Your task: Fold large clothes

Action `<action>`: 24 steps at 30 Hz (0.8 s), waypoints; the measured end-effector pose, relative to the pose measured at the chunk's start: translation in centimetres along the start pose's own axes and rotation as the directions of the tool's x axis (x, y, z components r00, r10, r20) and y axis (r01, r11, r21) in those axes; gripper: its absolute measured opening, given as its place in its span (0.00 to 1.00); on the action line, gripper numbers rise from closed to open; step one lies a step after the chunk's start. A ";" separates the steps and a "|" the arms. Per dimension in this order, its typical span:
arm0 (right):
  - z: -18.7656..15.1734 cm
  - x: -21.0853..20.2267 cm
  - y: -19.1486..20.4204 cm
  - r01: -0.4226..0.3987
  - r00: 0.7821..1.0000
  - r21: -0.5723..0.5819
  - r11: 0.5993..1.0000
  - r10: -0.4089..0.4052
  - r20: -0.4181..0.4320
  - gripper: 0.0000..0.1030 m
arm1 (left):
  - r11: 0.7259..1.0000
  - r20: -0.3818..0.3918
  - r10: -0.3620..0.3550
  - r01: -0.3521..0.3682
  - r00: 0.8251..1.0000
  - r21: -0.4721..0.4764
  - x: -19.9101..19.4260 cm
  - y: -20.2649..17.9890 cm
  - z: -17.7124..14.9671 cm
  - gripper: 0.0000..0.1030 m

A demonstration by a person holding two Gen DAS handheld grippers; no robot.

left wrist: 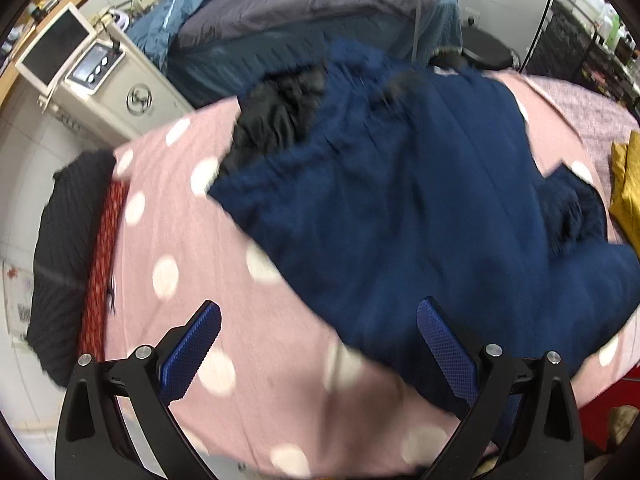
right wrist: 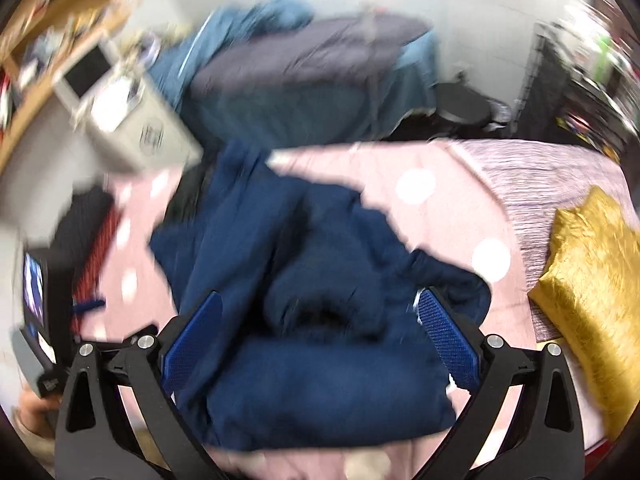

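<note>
Navy garment [right wrist: 320,360] beneath right gripper [right wrist: 320,344], its jaws wide apart.

We see a pink bedsheet [left wrist: 248,364] with white dots spread over the bed, and a black knit garment [left wrist: 60,256] over a red patterned cloth [left wrist: 102,264] at its left edge. A gold cushion [right wrist: 592,292] lies on the right. Beyond stand a cream appliance [left wrist: 120,92], a second bed with grey and blue bedding [left wrist: 320,4], and a black stool [left wrist: 486,50].

Navy garment [left wrist: 400,200] (rumpled) on bedspread
</note>
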State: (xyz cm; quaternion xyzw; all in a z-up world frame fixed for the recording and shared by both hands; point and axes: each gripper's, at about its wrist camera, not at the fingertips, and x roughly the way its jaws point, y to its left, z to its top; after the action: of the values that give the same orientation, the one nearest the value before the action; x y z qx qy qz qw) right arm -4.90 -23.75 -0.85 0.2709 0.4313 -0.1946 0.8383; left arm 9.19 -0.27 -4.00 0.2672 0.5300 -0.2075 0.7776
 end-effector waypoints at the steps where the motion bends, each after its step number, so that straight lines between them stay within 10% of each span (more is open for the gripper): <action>1: 0.3 0.5 -0.8 0.006 1.000 0.035 0.999 -0.006 -0.018 0.94 | 1.000 0.015 -0.005 0.004 1.000 0.006 0.5 0.8 0.8 0.94; 8: -3.6 4.4 -9.6 0.151 0.954 0.467 0.871 -0.005 -0.299 0.94 | 0.968 -0.072 -0.248 0.250 0.966 0.024 8.0 5.5 10.4 0.94; 13: -8.2 3.2 -11.6 0.251 0.939 0.568 0.784 -0.054 -0.339 0.94 | 0.957 -0.022 -0.272 0.273 0.962 0.097 11.0 4.4 17.5 0.94; 18: -10.2 2.1 -11.6 0.289 0.936 0.594 0.751 -0.089 -0.342 0.94 | 0.947 -0.167 -0.150 0.190 0.975 0.258 19.7 -1.5 20.8 0.95; 24: -11.5 2.6 -11.3 0.292 0.935 0.595 0.749 -0.091 -0.344 0.94 | 0.917 -0.236 -0.388 0.398 0.891 -0.004 24.0 -0.3 19.6 0.85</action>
State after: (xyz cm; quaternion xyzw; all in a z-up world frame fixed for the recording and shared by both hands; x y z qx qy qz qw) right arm -16.89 -25.57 -11.76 0.5185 0.4844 -0.3725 0.5981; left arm 31.37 -13.90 -20.69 0.1941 0.6554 -0.3395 0.6461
